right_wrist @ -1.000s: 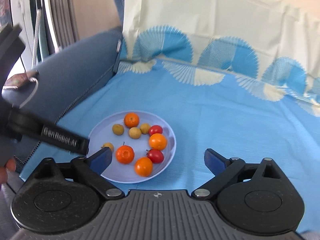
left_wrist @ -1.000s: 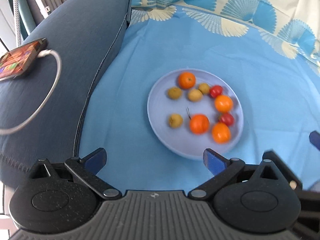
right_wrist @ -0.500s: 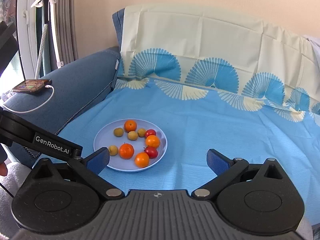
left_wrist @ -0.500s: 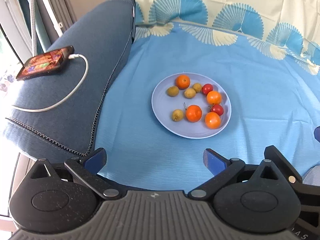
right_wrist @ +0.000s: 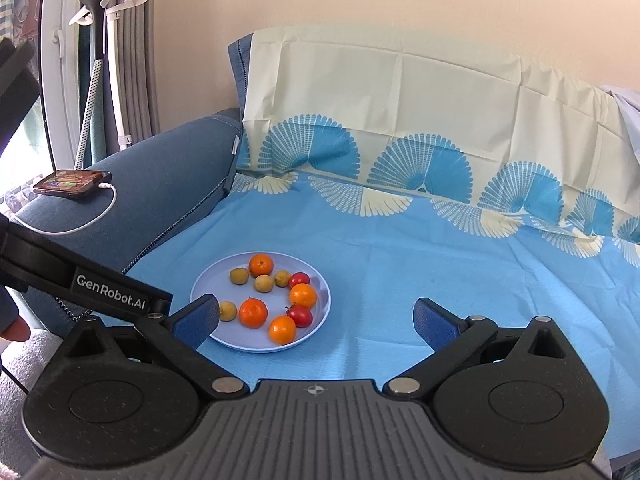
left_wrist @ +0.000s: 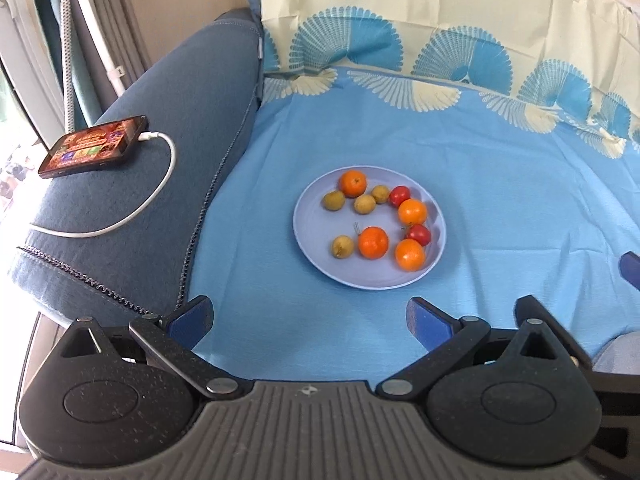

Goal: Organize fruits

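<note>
A pale blue plate [left_wrist: 312,236] [right_wrist: 320,288] lies on the blue sofa cover. It holds several oranges [left_wrist: 373,242] [right_wrist: 253,313], several small yellow-brown fruits [left_wrist: 343,246] [right_wrist: 264,283] and two red ones [left_wrist: 418,234] [right_wrist: 300,315]. My left gripper [left_wrist: 309,317] is open and empty, well short of the plate's near rim. Pulled back from the plate, my right gripper [right_wrist: 316,317] is open too, with nothing between its fingers. The left gripper's body [right_wrist: 100,288] shows at the left of the right wrist view.
A dark blue sofa arm [left_wrist: 180,112] rises left of the plate; a phone [left_wrist: 94,147] on a white charging cable [left_wrist: 160,184] rests on it. The cream and blue patterned back cushion [right_wrist: 400,120] stands behind. A garment steamer [right_wrist: 94,80] and curtains are far left.
Both grippers have drawn back and up from the plate, so it looks smaller and farther. The fruits have not moved. Both stay open.
</note>
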### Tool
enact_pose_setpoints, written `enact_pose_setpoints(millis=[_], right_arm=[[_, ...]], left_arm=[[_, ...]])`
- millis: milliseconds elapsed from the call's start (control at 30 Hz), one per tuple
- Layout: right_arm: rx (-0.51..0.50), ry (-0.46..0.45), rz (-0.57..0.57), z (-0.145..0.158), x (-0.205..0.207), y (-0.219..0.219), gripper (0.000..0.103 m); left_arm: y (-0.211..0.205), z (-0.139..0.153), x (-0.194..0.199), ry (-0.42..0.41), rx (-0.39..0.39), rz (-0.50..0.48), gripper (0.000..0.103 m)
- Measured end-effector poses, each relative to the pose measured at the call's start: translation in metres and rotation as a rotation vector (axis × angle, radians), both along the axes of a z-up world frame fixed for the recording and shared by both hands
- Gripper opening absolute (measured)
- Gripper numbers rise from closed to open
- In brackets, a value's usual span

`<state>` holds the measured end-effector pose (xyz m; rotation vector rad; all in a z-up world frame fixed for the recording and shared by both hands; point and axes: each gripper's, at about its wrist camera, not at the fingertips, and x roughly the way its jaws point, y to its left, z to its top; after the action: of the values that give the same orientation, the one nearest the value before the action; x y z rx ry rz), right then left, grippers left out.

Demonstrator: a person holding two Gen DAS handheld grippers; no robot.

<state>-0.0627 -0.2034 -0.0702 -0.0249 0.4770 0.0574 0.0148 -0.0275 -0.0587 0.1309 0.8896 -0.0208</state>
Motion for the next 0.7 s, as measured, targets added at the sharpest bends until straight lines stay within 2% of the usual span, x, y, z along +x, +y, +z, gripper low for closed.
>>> enact_pose_setpoints(millis=[233, 367, 467, 700], right_arm=[[-0.003, 0.006, -0.001, -0.001, 0.002, 0.001, 0.102], [0.000, 0.012, -0.001, -0.002, 0.004, 0.001, 0.102], [0.002, 0.013, -0.005, -0.002, 0.006, 0.000, 0.102], [0.004, 0.020, -0.008, -0.005, 0.008, 0.000, 0.102]], left_arm=[[-0.008, -0.002, 0.000, -0.026, 0.069, -0.010, 0.103], [-0.004, -0.005, 0.004, -0.009, 0.030, -0.007, 0.103], [-0.001, -0.008, 0.007, -0.006, 0.044, 0.014, 0.103], [0.004, -0.012, 0.012, 0.039, 0.018, 0.012, 0.103]])
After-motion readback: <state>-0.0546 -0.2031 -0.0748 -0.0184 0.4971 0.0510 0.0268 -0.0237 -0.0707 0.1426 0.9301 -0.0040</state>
